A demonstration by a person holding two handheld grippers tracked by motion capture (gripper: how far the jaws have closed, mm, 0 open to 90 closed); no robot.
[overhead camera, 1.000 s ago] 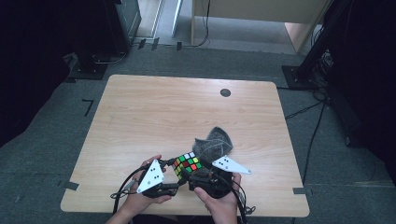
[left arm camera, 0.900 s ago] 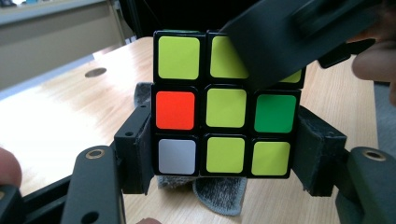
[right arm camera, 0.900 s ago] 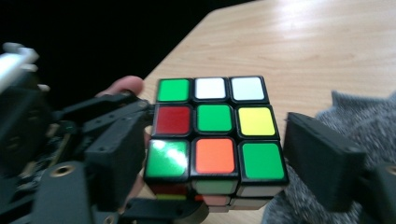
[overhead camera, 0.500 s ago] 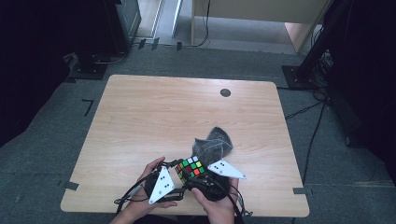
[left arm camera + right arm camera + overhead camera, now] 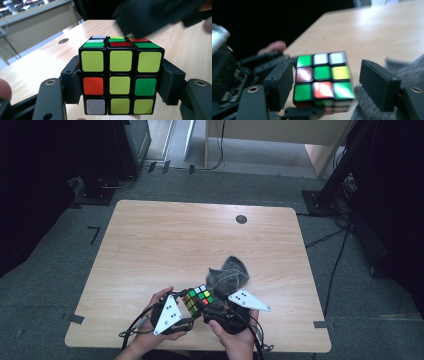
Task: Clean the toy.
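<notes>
A scrambled puzzle cube [image 5: 197, 299] hangs just above the table's near edge, between the person's two hands. My left gripper [image 5: 120, 85] is shut on the cube [image 5: 120, 60]: its pads press the left and right sides below a mostly yellow face, and its jaws have just been closing. My right gripper [image 5: 328, 85] comes in from the right of the cube [image 5: 322, 75] and straddles it. Its jaws have just been opening; the left pad lies close to the cube and a gap shows at the right pad. In the high view the left gripper [image 5: 192, 306] and right gripper [image 5: 209, 309] meet at the cube.
A crumpled grey cloth [image 5: 227, 272] lies on the wooden table [image 5: 200, 235] just behind the right hand, and it shows at the right gripper view's lower right [image 5: 412, 72]. A small dark round hole [image 5: 241, 219] sits near the far edge. Cables trail off the front edge.
The hands and the cube shifted slightly right, then back left, staying near the front edge. The left plate tilted inward a little. The cloth has not moved.
</notes>
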